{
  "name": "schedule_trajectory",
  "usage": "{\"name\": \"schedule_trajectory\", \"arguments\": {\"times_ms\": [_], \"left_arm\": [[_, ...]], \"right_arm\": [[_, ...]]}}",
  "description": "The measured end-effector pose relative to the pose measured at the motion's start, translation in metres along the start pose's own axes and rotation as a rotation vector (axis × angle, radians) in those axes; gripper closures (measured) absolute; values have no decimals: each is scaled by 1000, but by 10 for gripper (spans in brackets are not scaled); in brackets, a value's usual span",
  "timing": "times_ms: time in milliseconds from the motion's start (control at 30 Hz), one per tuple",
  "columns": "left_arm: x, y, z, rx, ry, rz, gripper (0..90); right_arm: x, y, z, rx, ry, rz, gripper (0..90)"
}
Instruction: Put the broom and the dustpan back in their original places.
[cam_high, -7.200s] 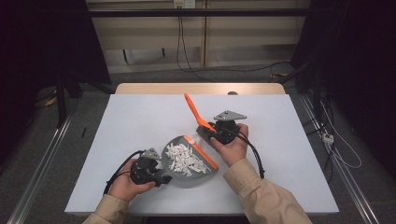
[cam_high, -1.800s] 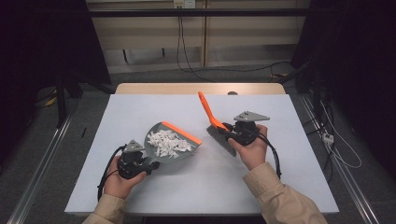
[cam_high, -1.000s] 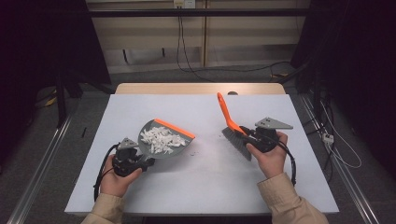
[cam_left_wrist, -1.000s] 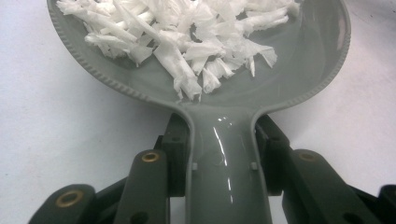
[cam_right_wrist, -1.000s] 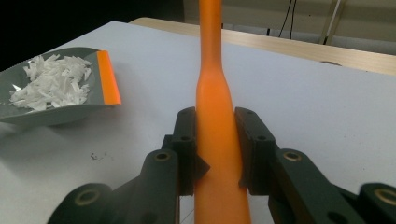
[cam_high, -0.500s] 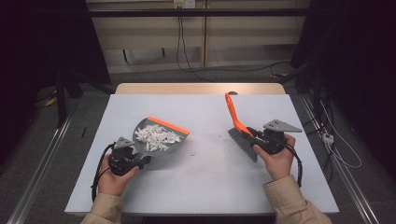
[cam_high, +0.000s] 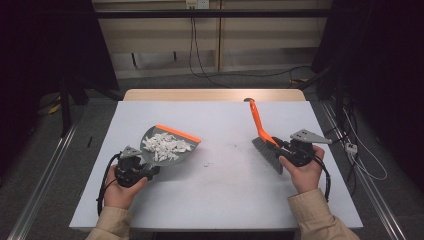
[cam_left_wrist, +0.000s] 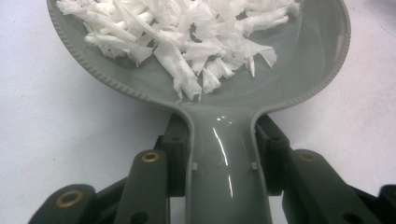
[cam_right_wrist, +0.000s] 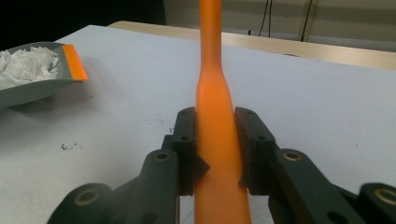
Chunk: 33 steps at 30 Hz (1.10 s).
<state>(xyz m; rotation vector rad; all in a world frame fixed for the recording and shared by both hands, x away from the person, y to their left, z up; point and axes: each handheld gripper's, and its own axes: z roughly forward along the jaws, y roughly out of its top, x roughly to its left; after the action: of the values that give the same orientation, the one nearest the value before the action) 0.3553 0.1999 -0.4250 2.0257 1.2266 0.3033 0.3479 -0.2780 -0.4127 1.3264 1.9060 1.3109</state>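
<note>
The sweeping looks done: white paper shreds (cam_high: 165, 146) fill the grey dustpan (cam_high: 167, 150) at centre left of the desk (cam_high: 220, 195), pinched by the left claw (cam_high: 145, 167). The right claw (cam_high: 280, 146) pinches the orange brush (cam_high: 261, 131) at centre right. Emptying remains.

My table (cam_high: 220, 200) has a pale grey-white top with a bare wooden strip (cam_high: 215, 95) along its far edge at twelve o'clock. A few dark specks (cam_high: 207, 164) lie near the middle of the top.
</note>
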Motion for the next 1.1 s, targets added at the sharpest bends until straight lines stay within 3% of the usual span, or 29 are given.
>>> {"name": "schedule_trajectory", "arguments": {"times_ms": [100, 633, 1100], "left_arm": [[1, 1, -1, 14, -13, -2, 637], [8, 2, 0, 13, 10, -34, 637], [16, 1, 4, 1, 81, -114, 637]], "right_arm": [[-2, -1, -2, -2, -7, 3, 715], [-14, -5, -12, -14, -34, 25, 714], [-18, -6, -18, -29, -56, 28, 714]]}}
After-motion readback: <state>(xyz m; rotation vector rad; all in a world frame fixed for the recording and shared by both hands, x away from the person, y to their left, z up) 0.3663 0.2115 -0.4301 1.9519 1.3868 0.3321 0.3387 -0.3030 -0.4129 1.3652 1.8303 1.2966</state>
